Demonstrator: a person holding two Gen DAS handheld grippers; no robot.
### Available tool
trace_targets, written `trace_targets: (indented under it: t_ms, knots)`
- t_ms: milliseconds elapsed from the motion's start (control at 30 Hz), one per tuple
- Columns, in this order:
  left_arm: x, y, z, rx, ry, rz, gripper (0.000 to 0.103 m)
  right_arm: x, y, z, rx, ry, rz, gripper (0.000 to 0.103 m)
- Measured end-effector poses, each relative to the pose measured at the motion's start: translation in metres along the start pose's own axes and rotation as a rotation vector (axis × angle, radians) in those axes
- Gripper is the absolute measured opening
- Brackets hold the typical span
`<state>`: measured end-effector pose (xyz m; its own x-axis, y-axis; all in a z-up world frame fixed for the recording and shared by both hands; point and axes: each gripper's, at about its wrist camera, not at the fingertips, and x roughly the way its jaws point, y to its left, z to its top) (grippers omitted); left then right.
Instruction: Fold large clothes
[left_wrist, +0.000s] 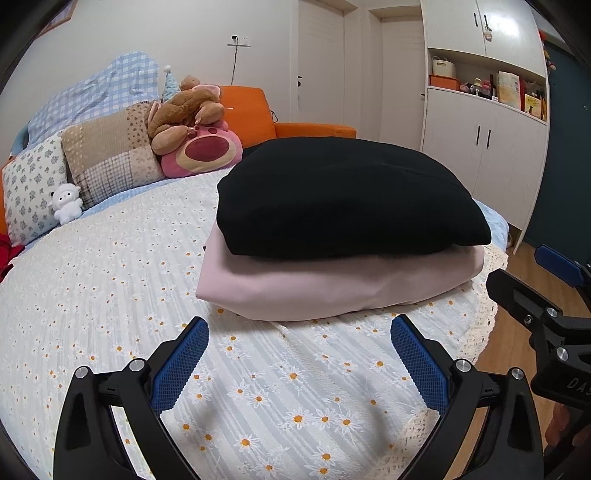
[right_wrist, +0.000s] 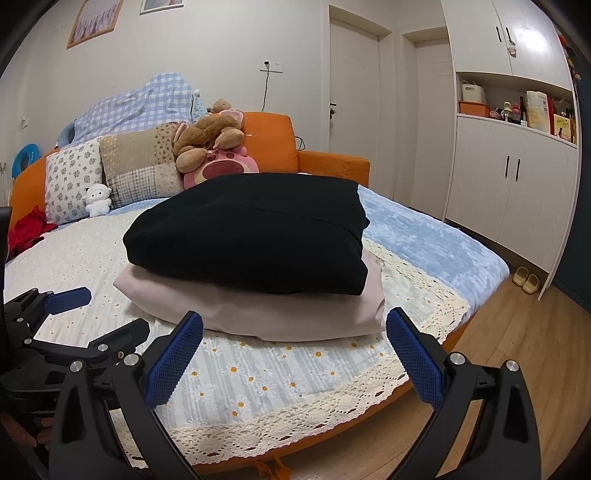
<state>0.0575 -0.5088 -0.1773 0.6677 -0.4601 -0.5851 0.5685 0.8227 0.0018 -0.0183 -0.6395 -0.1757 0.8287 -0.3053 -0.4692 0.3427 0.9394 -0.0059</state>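
Left wrist view shows the left gripper (left_wrist: 297, 350) and right gripper (right_wrist: 293, 347) both spread and empty before a folded black garment (left_wrist: 343, 199) stacked on a folded pink garment (left_wrist: 332, 288) on the daisy-print bedspread (left_wrist: 110, 295), so folding looks finished and next probably calls for fetching another garment.

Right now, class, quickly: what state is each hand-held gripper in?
Left hand-held gripper: open, holding nothing, short of the folded pink garment.
Right hand-held gripper: open, holding nothing.
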Motion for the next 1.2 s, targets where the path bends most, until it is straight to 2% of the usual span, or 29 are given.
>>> trace_targets:
  t_ms: [1200]
  knots:
    - [0.0009,-0.0028,-0.0016,-0.003,-0.003,0.005,0.100,0.0023,-0.0033,-0.0049,0.008,0.003,-0.015,0.098]
